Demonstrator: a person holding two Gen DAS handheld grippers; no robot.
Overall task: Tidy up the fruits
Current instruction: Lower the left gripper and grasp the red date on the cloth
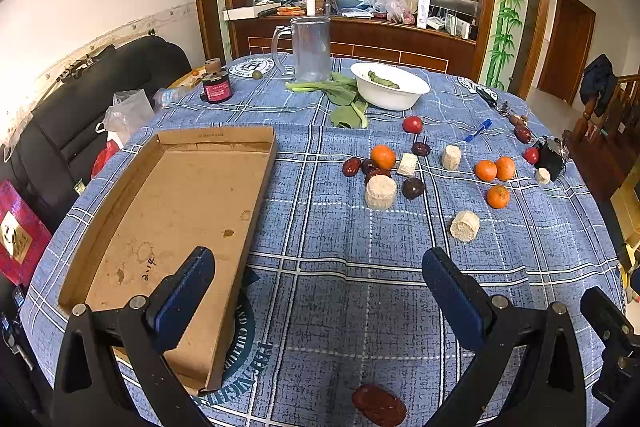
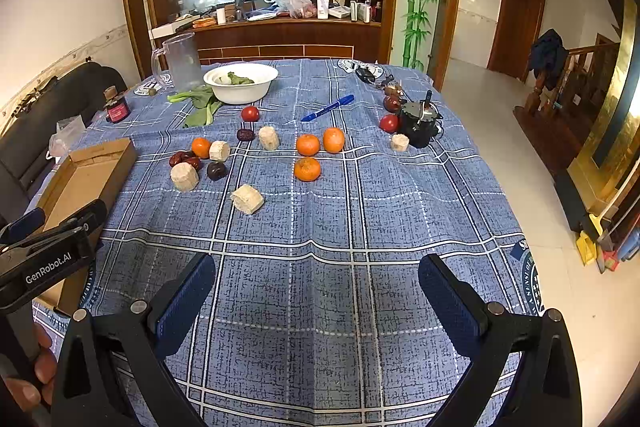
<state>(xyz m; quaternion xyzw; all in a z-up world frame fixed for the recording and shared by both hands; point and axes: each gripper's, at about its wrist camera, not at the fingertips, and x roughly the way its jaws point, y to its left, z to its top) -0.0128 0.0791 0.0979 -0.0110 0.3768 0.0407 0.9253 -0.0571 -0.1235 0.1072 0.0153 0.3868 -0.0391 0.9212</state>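
Both tongs hang above the near part of the desk (image 2: 360, 219), which is covered by a blue plaid cloth. The left tongs (image 1: 318, 281) stand wide apart and grip nothing; one blue pad overlaps the near corner of the shallow cardboard tray (image 1: 180, 211). The right tongs (image 2: 316, 283) are likewise spread with nothing between them.

The fruit lies scattered well beyond both. One tangerine (image 2: 201, 147) sits beside a cluster of red dates (image 2: 185, 159) and a dark plum (image 2: 216, 170). Three more tangerines (image 2: 308, 169) group near the middle, and a tomato (image 2: 250, 113) sits near the white bowl (image 2: 240, 89). Pale corn-cob pieces (image 2: 247, 199) lie among them.

In the left wrist view a dark red object (image 1: 379, 404) lies at the bottom edge, too blurred to name. In the right wrist view only the near end of the tray shows, partly hidden by the left tool. Red fruits by the black object (image 2: 418, 125) at the far right are hard to identify.
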